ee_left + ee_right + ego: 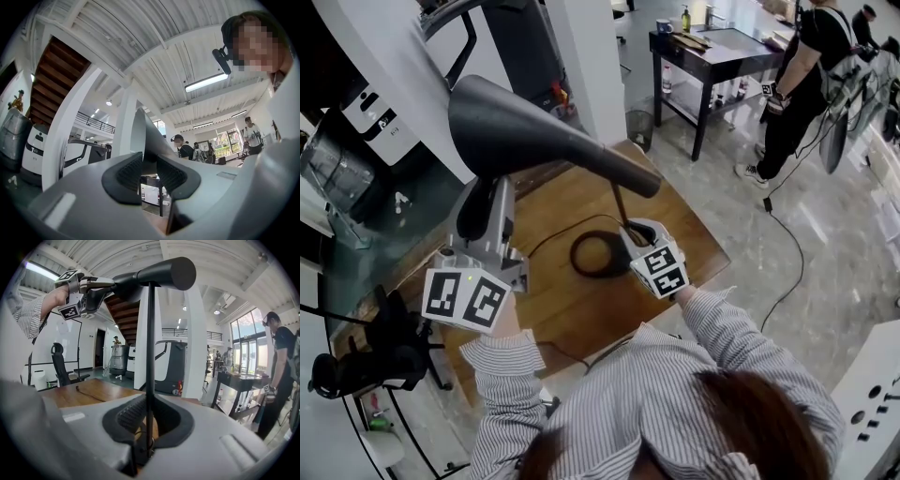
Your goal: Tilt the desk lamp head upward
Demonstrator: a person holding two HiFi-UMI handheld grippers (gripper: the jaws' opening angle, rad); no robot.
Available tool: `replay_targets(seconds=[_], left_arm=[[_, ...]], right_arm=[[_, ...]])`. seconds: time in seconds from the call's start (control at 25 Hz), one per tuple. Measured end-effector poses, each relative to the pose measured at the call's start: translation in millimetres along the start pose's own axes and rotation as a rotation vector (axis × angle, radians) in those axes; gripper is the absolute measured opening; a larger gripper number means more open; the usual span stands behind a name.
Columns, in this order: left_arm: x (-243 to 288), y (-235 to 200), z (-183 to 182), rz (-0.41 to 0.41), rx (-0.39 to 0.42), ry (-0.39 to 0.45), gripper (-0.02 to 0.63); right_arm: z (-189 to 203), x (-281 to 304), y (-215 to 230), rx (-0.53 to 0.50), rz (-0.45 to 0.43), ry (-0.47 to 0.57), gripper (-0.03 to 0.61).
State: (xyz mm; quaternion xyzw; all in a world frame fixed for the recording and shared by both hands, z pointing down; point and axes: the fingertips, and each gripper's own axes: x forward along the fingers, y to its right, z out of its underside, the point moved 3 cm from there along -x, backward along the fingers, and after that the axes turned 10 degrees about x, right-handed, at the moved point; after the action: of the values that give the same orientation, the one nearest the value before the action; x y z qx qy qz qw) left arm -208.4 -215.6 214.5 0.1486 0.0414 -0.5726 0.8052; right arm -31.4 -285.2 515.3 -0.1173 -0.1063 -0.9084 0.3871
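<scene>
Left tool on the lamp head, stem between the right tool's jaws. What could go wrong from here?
1. The left tool pinches only the thin edge at the wide end of the lamp head; pushed upward, it could slip off.
2. The stem stands between the jaws of the right tool, but whether they clamp it is unclear; if loose, the ring base may lift or slide on the wooden table.
</scene>
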Motion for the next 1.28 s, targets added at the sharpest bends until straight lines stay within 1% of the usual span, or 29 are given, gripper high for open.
replay_targets(seconds=[0.2,0.32,0.44,0.52,0.64,0.72,0.84,0.96,1.08,1.2,1.28], left_arm=[[-2.3,-1.3,3.2,-0.007,-0.007,0.005,0.092],[-3.6,-2.9,5.0,-0.020,-0.008,0.013,0.095],[-6.7,-4.7,9.9,-0.037,-0.017,0.013,0.112],[-10.1,-3.9,14.8,-0.042,-0.024,0.008,0.126],[-13.7,1.1,28.6,-0.036,-0.044,-0.016,0.126],[-14.4,9.6,42.5,-0.013,-0.070,-0.038,0.126],[-13.7,34.4,65.1,0.060,-0.117,-0.073,0.126],[-12.4,61.0,83.3,0.125,-0.153,-0.090,0.124],[-10.9,81.2,100.6,0.165,-0.141,-0.104,0.120],[-10.9,102.8,116.8,0.202,-0.125,-0.122,0.095],[-10.8,118.7,126.8,0.224,-0.135,-0.135,0.085]], right_arm=[[0.9,2.1,-0.2,-0.037,0.005,0.010,0.044],[-2.3,-1.2,-3.4,-0.049,-0.008,-0.005,0.044],[-5.9,-6.6,-4.7,-0.058,-0.012,-0.007,0.044],[-7.6,-11.0,-4.8,-0.060,-0.010,-0.003,0.046],[-15.3,-21.0,-3.9,-0.058,-0.004,0.028,0.046],[-23.9,-30.6,-2.4,-0.050,0.003,0.064,0.046],[-40.0,-50.2,-6.2,-0.050,0.005,0.126,0.046],[-61.5,-71.3,-21.1,-0.059,-0.025,0.176,0.046],[-81.9,-88.9,-35.2,-0.069,-0.060,0.217,0.046],[-92.3,-101.3,-43.8,-0.059,-0.071,0.224,0.041],[-91.1,-106.5,-44.9,-0.057,-0.071,0.224,0.011]])
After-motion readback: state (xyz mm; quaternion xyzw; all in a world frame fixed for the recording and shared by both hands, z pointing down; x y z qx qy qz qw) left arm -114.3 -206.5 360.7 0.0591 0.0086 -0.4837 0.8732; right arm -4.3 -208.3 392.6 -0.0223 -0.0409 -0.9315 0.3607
